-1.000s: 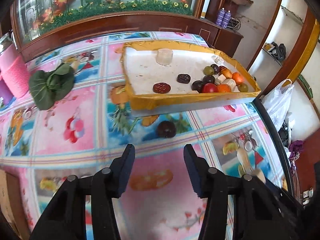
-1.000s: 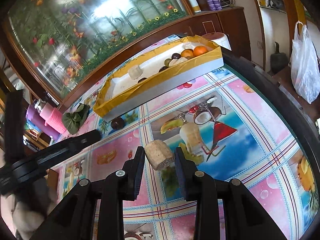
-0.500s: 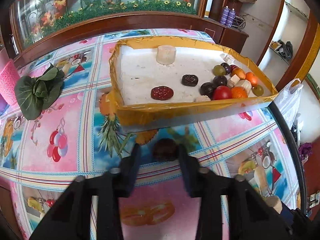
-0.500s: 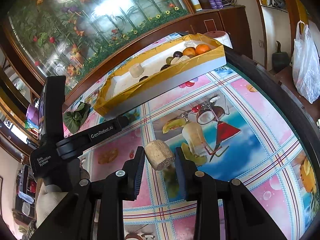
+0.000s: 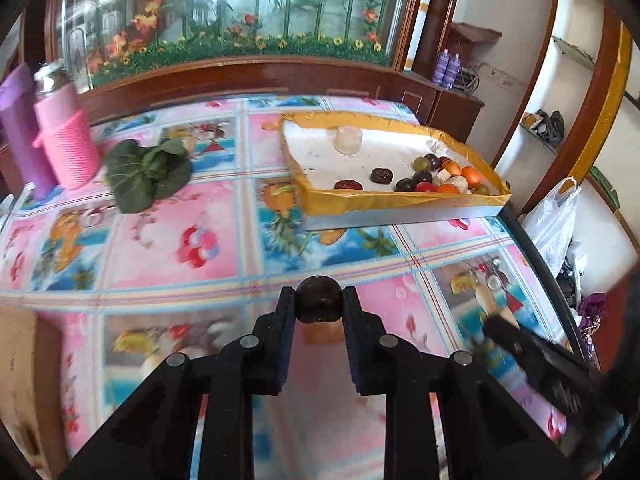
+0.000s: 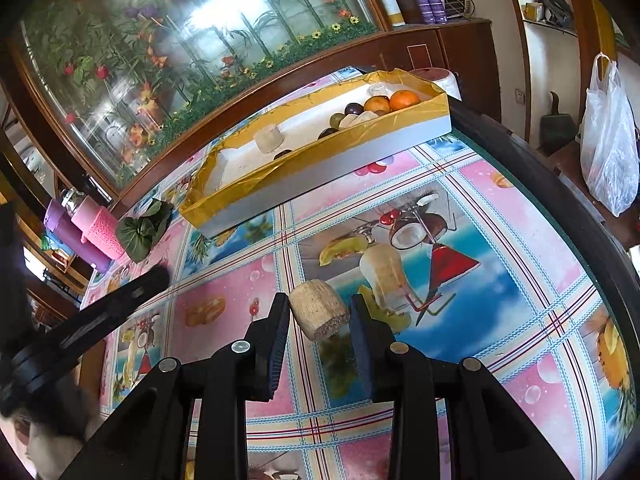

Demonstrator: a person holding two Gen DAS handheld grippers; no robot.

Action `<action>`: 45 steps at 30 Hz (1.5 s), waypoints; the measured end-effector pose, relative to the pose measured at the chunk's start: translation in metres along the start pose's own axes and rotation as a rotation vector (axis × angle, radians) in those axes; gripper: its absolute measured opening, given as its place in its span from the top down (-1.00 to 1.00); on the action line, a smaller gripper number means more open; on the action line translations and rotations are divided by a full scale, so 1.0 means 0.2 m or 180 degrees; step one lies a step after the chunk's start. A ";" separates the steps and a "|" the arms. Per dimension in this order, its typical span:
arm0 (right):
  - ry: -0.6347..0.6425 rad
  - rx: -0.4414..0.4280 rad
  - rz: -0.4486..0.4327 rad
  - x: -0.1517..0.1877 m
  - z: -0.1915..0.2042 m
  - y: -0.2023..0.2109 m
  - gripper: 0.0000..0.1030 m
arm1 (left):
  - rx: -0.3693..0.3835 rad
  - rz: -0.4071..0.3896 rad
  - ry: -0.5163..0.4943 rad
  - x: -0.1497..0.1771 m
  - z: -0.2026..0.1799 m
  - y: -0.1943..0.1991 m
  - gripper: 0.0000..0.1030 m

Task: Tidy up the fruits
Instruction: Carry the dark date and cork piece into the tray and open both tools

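Fruit-print cloth over table (image 5: 168,240), floral glass cabinet behind. Left gripper (image 5: 319,300) clenched on dark round fruit (image 5: 319,298), raised off the cloth near the table's front edge. Right gripper (image 6: 320,312) clamped on tan cylindrical chunk (image 6: 318,314), likewise lifted. Beyond, gold-rimmed tray (image 5: 400,202) toward the far right corner, holding mixed fruits (image 5: 444,178) bunched at its right end; near wall hiding some in the right view. Leafy greens (image 5: 146,172) and pink bottle (image 5: 66,142) toward the far left edge. Right gripper's body blurred at lower right of the left view.
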State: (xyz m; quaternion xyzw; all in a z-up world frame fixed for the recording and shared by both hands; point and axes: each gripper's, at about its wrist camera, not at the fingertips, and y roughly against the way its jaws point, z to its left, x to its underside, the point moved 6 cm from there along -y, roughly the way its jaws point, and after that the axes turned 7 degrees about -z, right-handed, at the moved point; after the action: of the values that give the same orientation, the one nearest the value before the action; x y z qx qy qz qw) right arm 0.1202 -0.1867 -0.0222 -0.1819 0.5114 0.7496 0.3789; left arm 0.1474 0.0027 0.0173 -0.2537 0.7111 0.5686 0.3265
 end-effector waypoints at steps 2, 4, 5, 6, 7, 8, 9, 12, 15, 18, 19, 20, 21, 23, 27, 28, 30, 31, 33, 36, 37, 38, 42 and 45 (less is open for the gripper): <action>0.0023 0.0037 -0.0014 0.00 0.00 0.00 0.38 | 0.0005 -0.0100 0.0013 0.04 0.05 0.14 0.57; 0.0053 0.0060 -0.0023 0.01 0.00 0.00 0.38 | 0.0031 -0.0179 0.0055 0.09 0.10 0.27 0.57; 0.0074 0.0072 -0.0030 0.01 0.00 0.00 0.38 | 0.0033 -0.0219 0.0079 0.12 0.13 0.34 0.57; 0.0098 0.0083 -0.0038 0.01 0.01 0.00 0.38 | 0.0023 -0.0259 0.0106 0.15 0.17 0.41 0.57; 0.0118 0.0094 -0.0050 0.02 0.01 0.00 0.38 | -0.0003 -0.0305 0.0142 0.18 0.22 0.48 0.57; 0.0138 0.0106 -0.0055 0.02 0.02 0.00 0.38 | -0.0033 -0.0344 0.0174 0.20 0.27 0.54 0.57; 0.0165 0.0118 -0.0057 0.03 0.02 0.00 0.38 | -0.0086 -0.0396 0.0229 0.23 0.34 0.61 0.57; 0.0290 0.0143 -0.0087 0.07 0.07 0.01 0.38 | -0.0242 -0.0456 0.0420 0.32 0.56 0.78 0.56; 0.0496 0.0218 -0.0102 0.12 0.15 0.05 0.38 | -0.0468 -0.0445 0.0615 0.41 0.83 0.91 0.56; 0.0568 0.0062 -0.0127 0.19 0.29 0.14 0.37 | -0.0781 -0.0411 0.0764 0.53 1.10 1.04 0.56; 0.0598 -0.0062 -0.0103 0.23 0.36 0.18 0.37 | -0.0882 -0.0387 0.0813 0.57 1.18 1.08 0.56; 0.0639 -0.0179 -0.0068 0.26 0.44 0.20 0.37 | -0.0962 -0.0359 0.0851 0.61 1.25 1.11 0.56; 0.0702 -0.0309 -0.0027 0.31 0.53 0.23 0.37 | -0.1023 -0.0334 0.0871 0.65 1.30 1.14 0.56; 0.0870 -0.0560 0.0065 0.40 0.74 0.28 0.36 | -0.1167 -0.0302 0.0876 0.72 1.38 1.18 0.56; 0.1308 -0.1049 0.0286 0.65 1.16 0.35 0.36 | -0.1288 -0.0248 0.0863 0.84 1.46 1.23 0.56; 0.1424 -0.1157 0.0343 0.72 1.26 0.36 0.36 | -0.1292 -0.0232 0.0867 0.86 1.46 1.22 0.56; 0.1614 -0.1305 0.0446 0.85 1.41 0.36 0.35 | -0.1303 -0.0216 0.0838 0.88 1.47 1.23 0.56; 0.1697 -0.1350 0.0501 0.91 1.48 0.36 0.35 | -0.1307 -0.0212 0.0806 0.89 1.47 1.23 0.56; 0.1820 -0.1393 0.0585 1.01 1.57 0.34 0.35 | -0.1310 -0.0207 0.0744 0.90 1.46 1.22 0.56; 0.2010 -0.1346 0.0587 1.12 1.65 0.31 0.34 | -0.1265 -0.0196 0.0780 0.91 1.47 1.19 0.56; 0.2096 -0.1287 0.0491 1.12 1.66 0.31 0.35 | -0.1254 -0.0190 0.0807 0.92 1.47 1.18 0.55; 0.2184 -0.1271 0.0487 1.14 1.68 0.31 0.35 | -0.1251 -0.0197 0.0827 0.92 1.47 1.18 0.54; 0.2247 -0.1224 0.0520 1.16 1.71 0.27 0.34 | -0.1233 -0.0212 0.0871 0.92 1.47 1.18 0.52; 0.2298 -0.1194 0.0499 1.18 1.73 0.25 0.34 | -0.1242 -0.0222 0.0900 0.92 1.47 1.18 0.24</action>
State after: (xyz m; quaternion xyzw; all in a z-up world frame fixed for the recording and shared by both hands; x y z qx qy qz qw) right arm -0.0305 0.2076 -0.0042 -0.4595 0.4783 0.7444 0.0772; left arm -0.0953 0.3448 -0.0100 -0.4134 0.6172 0.6425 0.1880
